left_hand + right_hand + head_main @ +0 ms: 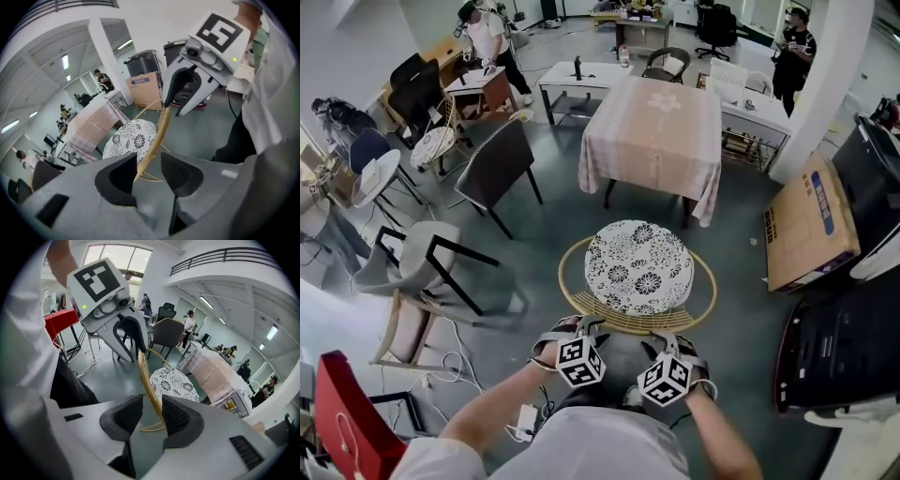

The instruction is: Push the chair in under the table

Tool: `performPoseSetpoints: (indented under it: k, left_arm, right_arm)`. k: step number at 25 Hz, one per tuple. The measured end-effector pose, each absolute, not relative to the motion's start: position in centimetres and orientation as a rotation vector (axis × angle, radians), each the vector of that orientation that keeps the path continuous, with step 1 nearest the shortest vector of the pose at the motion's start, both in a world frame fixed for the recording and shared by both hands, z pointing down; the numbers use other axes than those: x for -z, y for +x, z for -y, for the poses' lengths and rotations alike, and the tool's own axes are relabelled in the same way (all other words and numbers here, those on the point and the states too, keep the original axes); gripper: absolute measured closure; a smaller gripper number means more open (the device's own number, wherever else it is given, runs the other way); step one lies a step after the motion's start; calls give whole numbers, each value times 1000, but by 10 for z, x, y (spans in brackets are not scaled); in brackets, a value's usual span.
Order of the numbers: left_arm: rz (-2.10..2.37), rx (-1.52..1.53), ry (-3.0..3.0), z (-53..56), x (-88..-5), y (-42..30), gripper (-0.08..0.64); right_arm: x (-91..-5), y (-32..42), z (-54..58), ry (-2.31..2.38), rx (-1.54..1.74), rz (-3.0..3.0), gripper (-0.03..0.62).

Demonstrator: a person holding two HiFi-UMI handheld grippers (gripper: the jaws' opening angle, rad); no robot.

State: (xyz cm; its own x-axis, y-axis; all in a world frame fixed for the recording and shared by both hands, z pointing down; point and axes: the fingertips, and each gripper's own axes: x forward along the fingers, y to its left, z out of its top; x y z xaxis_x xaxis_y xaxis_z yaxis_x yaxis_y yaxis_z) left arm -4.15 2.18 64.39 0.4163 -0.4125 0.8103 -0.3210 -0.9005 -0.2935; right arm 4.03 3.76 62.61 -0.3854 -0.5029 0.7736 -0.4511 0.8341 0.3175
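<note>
On the grey floor: a round rattan chair [572, 291] with a black-and-white flower-patterned seat cushion [637, 270] stands upright, its curved back rim towards the person.
Chair and table: the chair sits just in front of the table [652, 131], which wears a pale pink cloth hanging down its sides; the seat is not yet under the tabletop.
Left hand-held gripper [149, 161]: released, jaws standing apart, with the chair's back rim [157, 136] running up between them; the rim lies close along the left pad, and the pads do not clamp it.
Right hand-held gripper [152, 406]: released as well, jaws apart, the same rim [149, 380] passing between them, nearer the ridged right pad.
From the head view: both hand-held grippers, left [581, 328] and right [661, 339], sit side by side at the back of the chair, marker cubes facing up, the person's forearms reaching in from the bottom edge.
Surroundings: a dark-shelled chair [497, 164] stands left of the table, a large cardboard box [811, 220] lies to the right, and a white desk [581, 80] stands behind.
Background: people stand at the far end of the room.
</note>
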Motion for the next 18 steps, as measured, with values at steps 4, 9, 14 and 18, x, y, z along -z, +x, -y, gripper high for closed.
performPoseSetpoints:
  k: [4, 9, 14, 18]
  left_arm:
    - [-474, 1563, -2480, -17, -662, -46, 400]
    - [-280, 1581, -2371, -10, -674, -48, 401]
    - [-148, 1585, -2274, -7, -681, -45, 410]
    - [-92, 1594, -2255, -4, -681, -45, 483]
  right_arm:
    - [-640, 38, -32, 629, 159, 1941, 482]
    - [-656, 39, -23, 536, 250, 1830, 476]
    - [-672, 39, -17, 481, 312, 1747, 499]
    - [-672, 38, -14, 499, 253, 1732, 516]
